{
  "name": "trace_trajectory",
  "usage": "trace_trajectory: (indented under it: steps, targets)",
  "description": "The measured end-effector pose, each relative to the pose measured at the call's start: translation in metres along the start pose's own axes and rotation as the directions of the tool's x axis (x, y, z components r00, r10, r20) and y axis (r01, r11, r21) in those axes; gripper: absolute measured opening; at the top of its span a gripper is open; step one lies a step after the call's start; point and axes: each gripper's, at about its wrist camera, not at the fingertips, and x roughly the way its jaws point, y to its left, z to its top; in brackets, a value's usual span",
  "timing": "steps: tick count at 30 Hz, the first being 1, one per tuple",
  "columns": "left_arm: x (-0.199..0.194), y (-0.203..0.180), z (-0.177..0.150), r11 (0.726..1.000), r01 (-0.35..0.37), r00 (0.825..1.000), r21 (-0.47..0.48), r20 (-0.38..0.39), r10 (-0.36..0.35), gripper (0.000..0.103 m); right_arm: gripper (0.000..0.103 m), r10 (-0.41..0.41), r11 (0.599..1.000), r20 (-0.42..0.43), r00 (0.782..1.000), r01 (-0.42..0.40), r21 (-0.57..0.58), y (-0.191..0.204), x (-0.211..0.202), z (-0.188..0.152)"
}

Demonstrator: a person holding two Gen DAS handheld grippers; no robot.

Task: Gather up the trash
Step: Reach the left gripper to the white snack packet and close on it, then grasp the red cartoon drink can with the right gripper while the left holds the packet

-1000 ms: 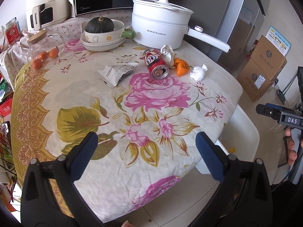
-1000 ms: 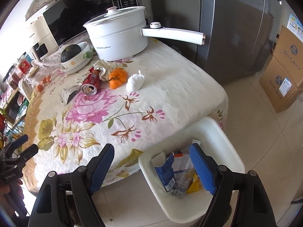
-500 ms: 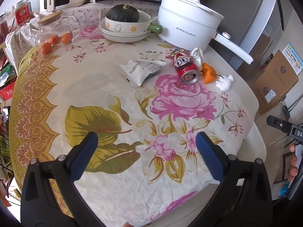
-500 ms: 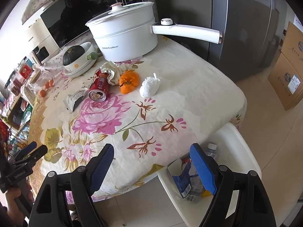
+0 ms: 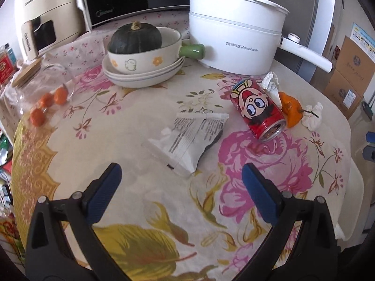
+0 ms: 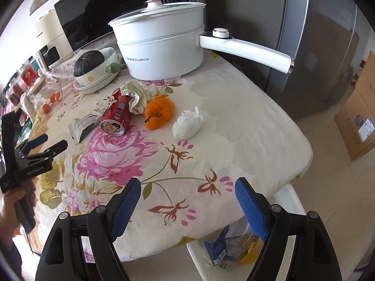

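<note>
Trash lies on the floral tablecloth [image 5: 145, 210]: a white snack wrapper [image 5: 189, 138] [image 6: 83, 126], a red cartoon can [image 5: 257, 112] [image 6: 117, 114] on its side, crumpled paper [image 5: 271, 86] [image 6: 138, 93], orange peel [image 5: 290, 110] [image 6: 159, 111] and a white tissue wad [image 5: 311, 117] [image 6: 187, 124]. My left gripper [image 5: 181, 182] [image 6: 44, 145] hovers open just short of the wrapper, nothing between its jaws. Over the table's near corner my right gripper [image 6: 187, 196] stands open and empty. The white bin [image 6: 201, 262] with trash in it sits below that corner.
At the back stand a white electric pot [image 5: 234, 44] with a long handle [image 6: 248, 51], a bowl holding a dark squash [image 5: 136, 39] on stacked plates, and a glass jar [image 5: 35, 89] with small orange fruit. Microwave, fridge [image 6: 304, 35] and cardboard boxes [image 6: 361, 126] lie beyond.
The left gripper has moved in over the table toward the wrapper, which now looks much larger. The right gripper has shifted from above the bin toward the table corner. Both stayed open.
</note>
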Motion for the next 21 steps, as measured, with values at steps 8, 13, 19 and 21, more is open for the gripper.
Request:
trace_trajectory:
  steps: [8, 13, 19, 21]
  targets:
    - [0.049, -0.004, 0.021, 0.991, 0.042, 0.998, 0.124, -0.048, -0.037, 0.095, 0.084, 0.032, 0.999, 0.022, 0.999, -0.032, -0.034, 0.009, 0.018, 0.014]
    - [0.060, 0.008, 0.019, 0.990, 0.107, 0.992, 0.090, -0.075, -0.101, 0.062, 0.084, 0.058, 0.997, 0.034, 0.998, -0.056, -0.060, 0.030, 0.033, 0.025]
    - [0.044, 0.031, 0.005, 0.990, 0.141, 0.990, -0.026, -0.017, -0.142, 0.056, 0.084, 0.080, 0.995, 0.041, 0.996, -0.077, -0.067, 0.062, 0.053, 0.036]
    - [0.036, 0.040, -0.002, 0.987, 0.145, 0.989, -0.070, -0.012, -0.146, 0.055, 0.084, 0.081, 0.994, 0.044, 0.996, -0.078, -0.075, 0.072, 0.061, 0.038]
